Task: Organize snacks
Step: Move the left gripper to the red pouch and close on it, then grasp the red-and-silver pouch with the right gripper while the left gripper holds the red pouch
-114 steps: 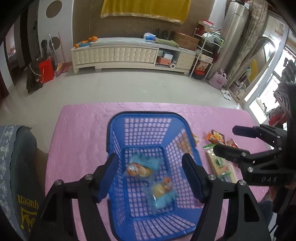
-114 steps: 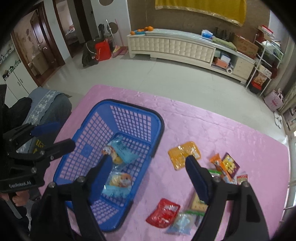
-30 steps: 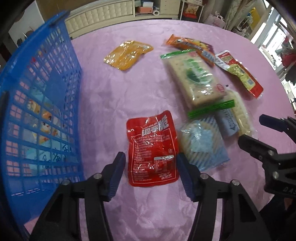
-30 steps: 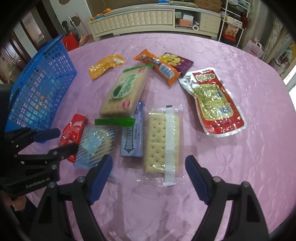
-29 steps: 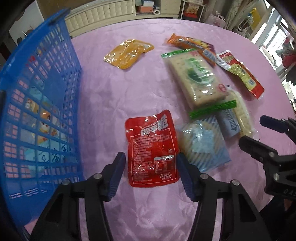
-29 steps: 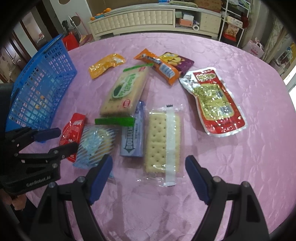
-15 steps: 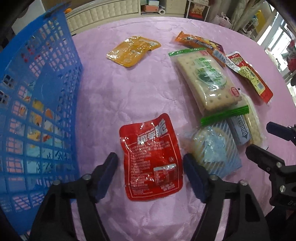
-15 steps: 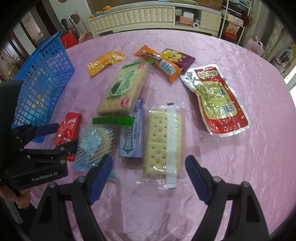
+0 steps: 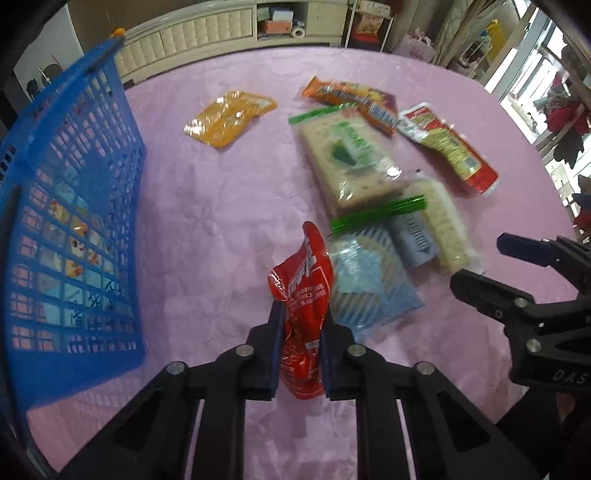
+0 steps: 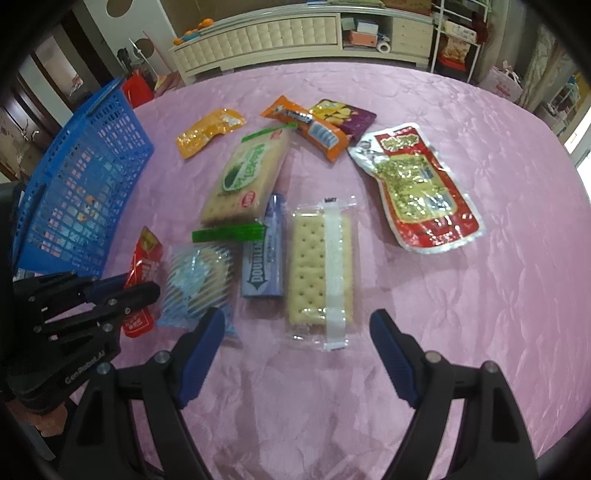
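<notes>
My left gripper [image 9: 300,332] is shut on a small red snack packet [image 9: 304,291], which stands on edge, squeezed between the pads just above the pink tablecloth; it also shows in the right wrist view [image 10: 142,273]. The blue basket [image 9: 70,206] stands to the left, holding blue snack packs [image 9: 70,258]. My right gripper [image 10: 295,339] is open and empty, hovering in front of a clear cracker pack [image 10: 321,273]. Beside the red packet lies a blue striped pack [image 9: 369,277].
More snacks lie on the pink table [image 10: 480,295]: a green cracker pack [image 10: 245,181], a gum pack [image 10: 264,258], an orange pouch [image 10: 208,131], an orange bar [image 10: 306,127], a purple chip bag [image 10: 345,114] and a large red pouch [image 10: 417,188]. A white cabinet [image 10: 280,33] stands beyond.
My left gripper has closed on the red packet, which was lying flat between open fingers and now stands crumpled on edge. My right gripper has stayed open over the cracker pack.
</notes>
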Motion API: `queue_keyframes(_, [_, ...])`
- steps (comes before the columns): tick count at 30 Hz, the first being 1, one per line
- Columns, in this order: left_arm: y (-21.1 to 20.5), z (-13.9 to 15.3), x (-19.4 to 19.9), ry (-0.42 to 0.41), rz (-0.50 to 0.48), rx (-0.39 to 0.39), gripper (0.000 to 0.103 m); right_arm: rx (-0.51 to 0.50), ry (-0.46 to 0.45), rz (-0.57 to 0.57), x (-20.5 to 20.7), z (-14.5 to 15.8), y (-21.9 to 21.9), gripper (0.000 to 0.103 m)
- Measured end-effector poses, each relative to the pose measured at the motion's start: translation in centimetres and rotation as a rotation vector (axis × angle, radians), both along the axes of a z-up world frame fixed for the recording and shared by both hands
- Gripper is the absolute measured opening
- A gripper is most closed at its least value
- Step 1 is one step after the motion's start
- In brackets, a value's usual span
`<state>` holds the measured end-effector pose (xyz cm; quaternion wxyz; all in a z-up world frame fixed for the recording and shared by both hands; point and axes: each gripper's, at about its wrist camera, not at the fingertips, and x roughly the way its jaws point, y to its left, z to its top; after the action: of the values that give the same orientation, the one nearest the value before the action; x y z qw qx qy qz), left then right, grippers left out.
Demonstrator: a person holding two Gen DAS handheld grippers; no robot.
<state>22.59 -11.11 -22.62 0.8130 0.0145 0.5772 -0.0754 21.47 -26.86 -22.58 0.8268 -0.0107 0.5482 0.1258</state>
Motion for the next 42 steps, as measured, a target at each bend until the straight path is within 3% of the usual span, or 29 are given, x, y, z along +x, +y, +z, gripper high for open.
queue_keyframes(9, [-1.0,4.1,-1.1,-0.068,-0.032,-0.042,0.015,0.060,-0.017,0.003,-0.2,2.1,-1.4,0.084])
queue_keyframes(17, [-1.7,5.7,1.3,-0.082,-0.037,-0.072,0.015,-0.005,-0.045,0.008,2.1,3.3,-2.1,0.084])
queue_keyframes(28, [-5.7,4.4,6.1,-0.051,-0.049,-0.097,0.015,-0.089,-0.028,0.002,7.9,1.4,-5.9,0.083])
queue_keyframes(42, [-7.6,2.5,9.1,-0.034,-0.071,-0.064,0.015,-0.193,0.044,0.098,13.0,-2.0,-4.4,0.084])
